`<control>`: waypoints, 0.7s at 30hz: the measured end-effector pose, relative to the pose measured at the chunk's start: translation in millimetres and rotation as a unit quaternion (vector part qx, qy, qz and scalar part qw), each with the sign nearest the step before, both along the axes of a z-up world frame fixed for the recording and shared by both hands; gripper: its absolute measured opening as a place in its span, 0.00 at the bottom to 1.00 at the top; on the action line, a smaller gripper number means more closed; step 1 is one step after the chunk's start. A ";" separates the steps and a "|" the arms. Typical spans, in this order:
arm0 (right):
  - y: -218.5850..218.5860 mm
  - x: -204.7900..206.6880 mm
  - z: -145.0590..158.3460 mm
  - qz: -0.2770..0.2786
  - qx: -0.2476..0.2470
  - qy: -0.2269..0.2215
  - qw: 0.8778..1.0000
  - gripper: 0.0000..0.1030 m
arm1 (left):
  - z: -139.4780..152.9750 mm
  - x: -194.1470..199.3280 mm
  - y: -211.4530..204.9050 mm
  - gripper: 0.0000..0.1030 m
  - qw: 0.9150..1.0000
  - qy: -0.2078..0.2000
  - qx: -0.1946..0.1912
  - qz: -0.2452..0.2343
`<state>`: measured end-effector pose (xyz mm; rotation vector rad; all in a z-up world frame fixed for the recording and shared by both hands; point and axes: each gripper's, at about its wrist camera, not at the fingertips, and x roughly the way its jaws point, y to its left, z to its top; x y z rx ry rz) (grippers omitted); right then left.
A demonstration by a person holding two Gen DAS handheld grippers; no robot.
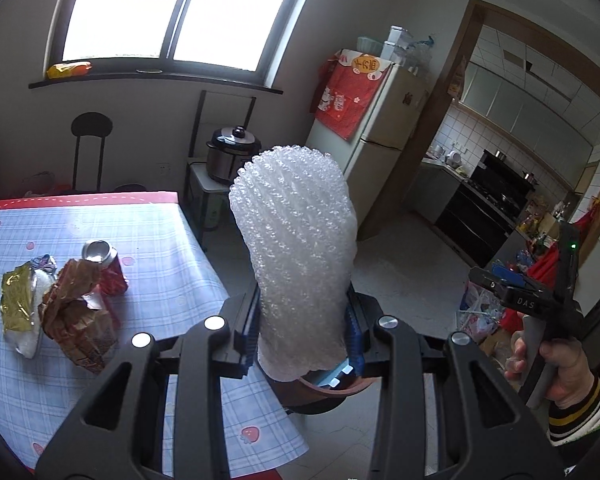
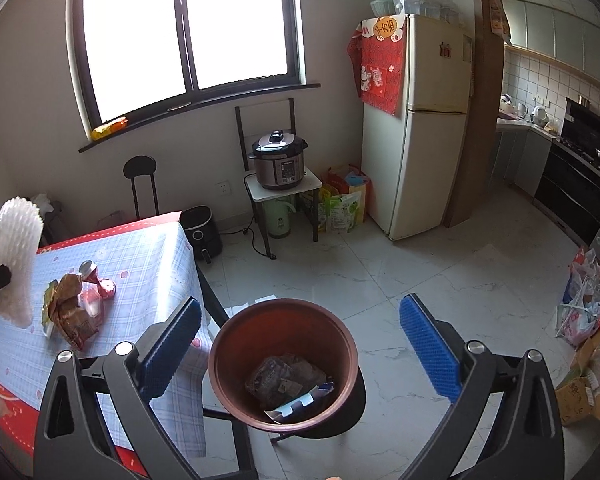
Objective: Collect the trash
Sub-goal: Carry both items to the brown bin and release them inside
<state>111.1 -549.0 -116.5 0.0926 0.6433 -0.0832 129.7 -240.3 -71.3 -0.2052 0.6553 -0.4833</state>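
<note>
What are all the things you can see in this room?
foam net sleeve: one, white, clamped in the left gripper
bin: one, brown, on the floor beside the table, wrappers inside
table: one, blue checked cloth
cans: two, red, on the table
wrappers: a few, brown and gold, on the table beside the cans
pressure cooker: one, black and silver, on a small stand
fridge: one, cream, red cloth hanging over it
air fryer: one, black, on the floor
left gripper: one, black with blue pads, shut on the sleeve
right gripper: one, same colours, open above the bin
</note>
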 end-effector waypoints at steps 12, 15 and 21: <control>-51.5 -51.1 -11.4 -0.067 0.008 0.011 0.998 0.95 | -25.7 52.3 -116.6 0.37 0.995 0.014 0.003 -0.097; -61.6 -58.5 -19.0 -0.082 0.013 0.019 0.996 0.95 | -30.7 66.1 -141.4 0.37 0.993 0.019 0.007 -0.114; -76.8 -69.3 -28.3 -0.101 0.017 0.026 0.994 0.95 | -44.3 90.8 -181.7 0.44 0.990 0.031 0.023 -0.133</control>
